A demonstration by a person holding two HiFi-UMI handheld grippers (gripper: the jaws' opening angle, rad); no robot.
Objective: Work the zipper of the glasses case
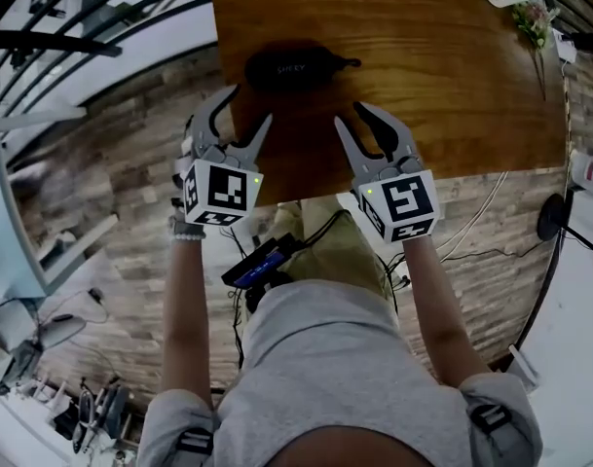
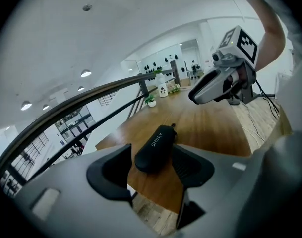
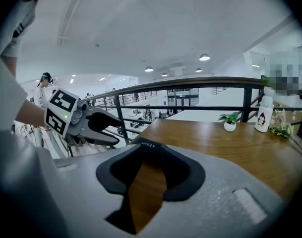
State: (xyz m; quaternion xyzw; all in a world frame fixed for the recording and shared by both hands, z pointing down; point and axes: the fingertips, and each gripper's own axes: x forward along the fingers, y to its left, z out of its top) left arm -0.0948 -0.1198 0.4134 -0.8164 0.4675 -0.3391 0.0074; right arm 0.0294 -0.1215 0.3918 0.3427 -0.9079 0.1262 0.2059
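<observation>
1. The black glasses case (image 1: 296, 66) lies flat on the wooden table (image 1: 462, 95), toward the table's left side as the person faces it. It runs roughly parallel to the table's near edge.
2. Its zipper pull (image 1: 351, 62) sticks out from the end nearer the table's middle. White lettering shows on the case's top.
3. The left claw (image 1: 252, 103) hovers over the table's near-left part, spread wide. In the left gripper view the case shows in the gap between the pads, but neither pad presses on it.
4. The right claw (image 1: 348, 112) hangs over the table's near edge, also spread. Only bare table wood shows between its pads, with the case just past the tips.
5. A small potted plant (image 3: 230, 123) and a white penguin-shaped bottle (image 3: 262, 114) stand at the table's far side by the dark railing (image 3: 190, 82).
</observation>
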